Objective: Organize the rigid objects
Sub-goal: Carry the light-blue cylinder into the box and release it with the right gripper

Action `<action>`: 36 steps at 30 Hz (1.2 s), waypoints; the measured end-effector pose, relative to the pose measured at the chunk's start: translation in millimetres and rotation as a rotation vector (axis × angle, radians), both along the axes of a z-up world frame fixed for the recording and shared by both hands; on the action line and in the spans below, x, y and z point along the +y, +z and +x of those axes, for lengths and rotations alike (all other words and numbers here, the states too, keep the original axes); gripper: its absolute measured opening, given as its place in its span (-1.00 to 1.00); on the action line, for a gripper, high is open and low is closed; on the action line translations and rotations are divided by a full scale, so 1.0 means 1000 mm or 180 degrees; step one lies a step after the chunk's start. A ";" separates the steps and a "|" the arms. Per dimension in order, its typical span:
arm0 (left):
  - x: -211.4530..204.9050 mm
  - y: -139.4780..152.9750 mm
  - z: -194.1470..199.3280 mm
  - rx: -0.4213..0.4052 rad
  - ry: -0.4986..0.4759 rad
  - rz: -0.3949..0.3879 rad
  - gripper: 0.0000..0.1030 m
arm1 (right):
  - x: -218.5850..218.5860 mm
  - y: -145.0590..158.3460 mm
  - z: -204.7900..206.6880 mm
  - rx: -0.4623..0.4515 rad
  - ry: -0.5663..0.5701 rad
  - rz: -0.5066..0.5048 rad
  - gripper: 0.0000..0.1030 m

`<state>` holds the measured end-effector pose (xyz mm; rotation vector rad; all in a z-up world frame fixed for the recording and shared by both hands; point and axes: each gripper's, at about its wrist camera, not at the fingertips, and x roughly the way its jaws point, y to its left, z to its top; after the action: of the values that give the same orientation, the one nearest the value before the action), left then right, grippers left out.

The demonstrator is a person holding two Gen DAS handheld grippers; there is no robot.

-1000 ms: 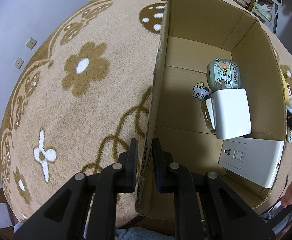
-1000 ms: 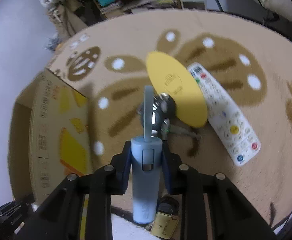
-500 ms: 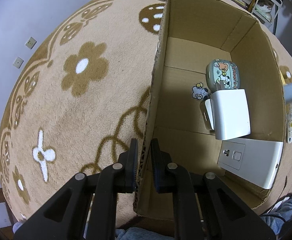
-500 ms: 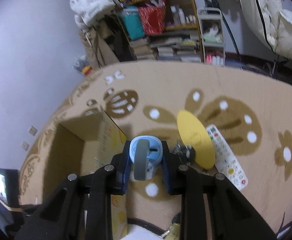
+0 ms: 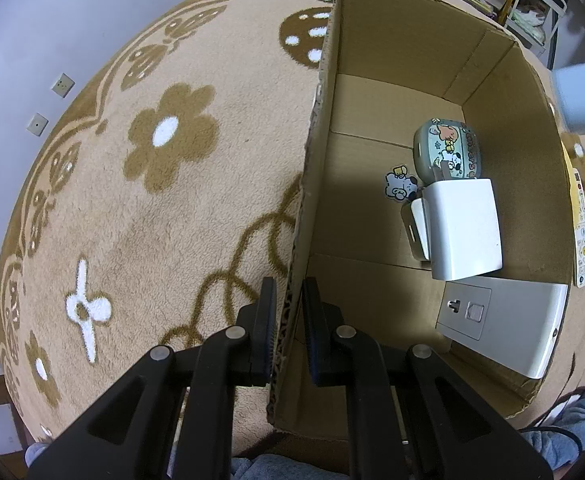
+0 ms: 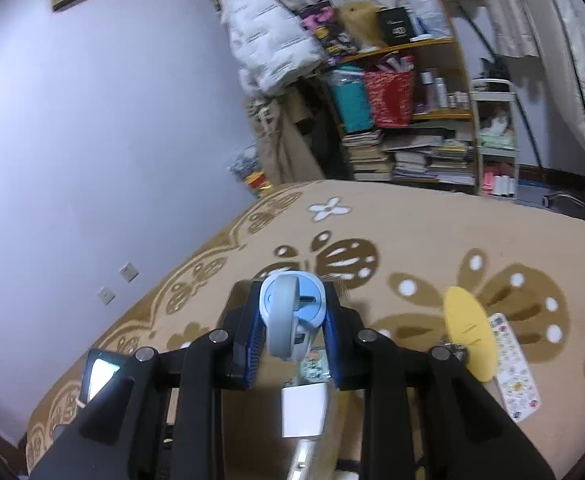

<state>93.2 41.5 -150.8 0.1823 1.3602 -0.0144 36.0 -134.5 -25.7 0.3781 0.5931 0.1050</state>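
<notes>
An open cardboard box [image 5: 504, 80] stands on the flowered carpet. My left gripper [image 5: 288, 312] is shut on the box's near left wall, one finger outside and one inside. Inside lie a cartoon-printed case [image 5: 448, 152], a white charger block [image 5: 464, 228], a white socket panel [image 5: 504, 324] and a small dog sticker [image 5: 400, 186]. My right gripper [image 6: 292, 322] is shut on a light blue handheld device [image 6: 292, 312], held above the box; its pale end [image 5: 584, 96] shows at the right edge of the left wrist view.
On the carpet right of the box lie a yellow oval disc [image 6: 470, 340] and a white remote control [image 6: 512, 364]. A cluttered bookshelf [image 6: 408, 120] and white rack stand at the far wall. A person's blue sleeve [image 5: 580, 412] is at the lower right.
My right gripper has lifted the blue device off the carpet and swung it left over the box, tilting toward level. The left gripper keeps its hold on the box wall.
</notes>
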 end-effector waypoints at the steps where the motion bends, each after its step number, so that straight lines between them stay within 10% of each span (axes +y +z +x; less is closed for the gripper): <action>1: 0.000 0.000 0.000 0.0000 0.0000 -0.0001 -0.76 | 0.006 -0.004 0.003 0.0030 0.0069 -0.0011 -0.44; 28: 0.001 0.000 -0.001 0.0002 0.0005 -0.0003 -0.72 | 0.022 -0.076 0.030 0.0754 0.0384 0.0145 -0.40; 36: 0.002 -0.001 0.001 -0.0007 0.0011 0.0031 -0.71 | 0.018 -0.059 0.025 0.0735 0.0333 -0.0224 0.17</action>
<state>93.9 43.6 -151.8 0.1880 1.3588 -0.0048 61.3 -116.7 -85.1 0.2926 0.8428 0.1413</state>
